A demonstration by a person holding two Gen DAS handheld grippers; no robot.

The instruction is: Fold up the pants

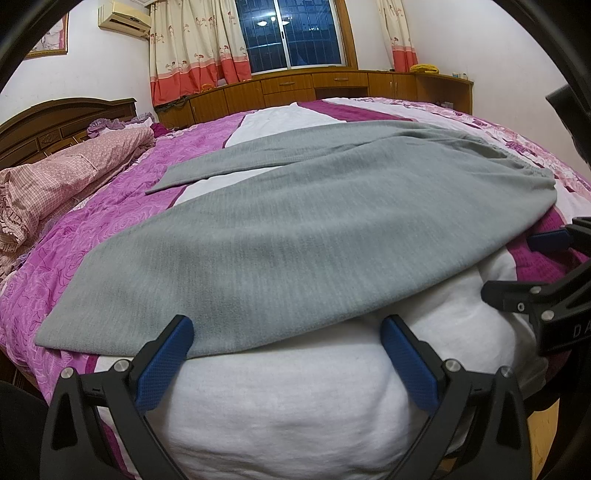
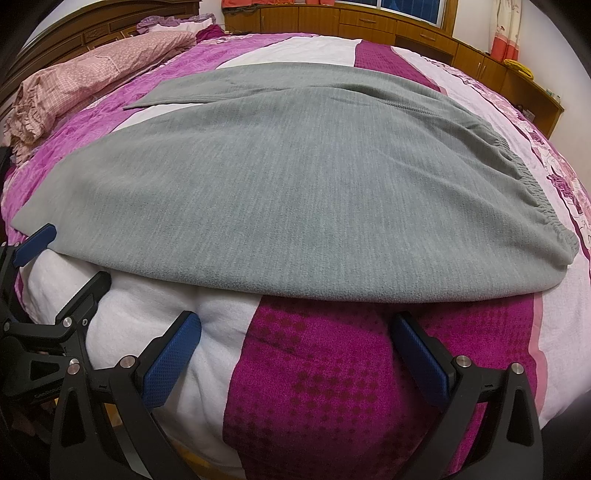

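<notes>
At the near edge of the bed, both grippers hover low with their blue-padded fingers spread wide and nothing between them. The left gripper sits over the white stripe of the bedspread, one finger touching the hem side of the grey pants. The right gripper is just short of the pants, over the dark magenta stripe. Beyond them the pants lie flat across the bed, legs spread apart toward the left, the elastic waistband at the right. Farther left a pink quilt is bunched by the wooden headboard. At the far wall stand wooden cabinets, curtains and a dark window.
</notes>
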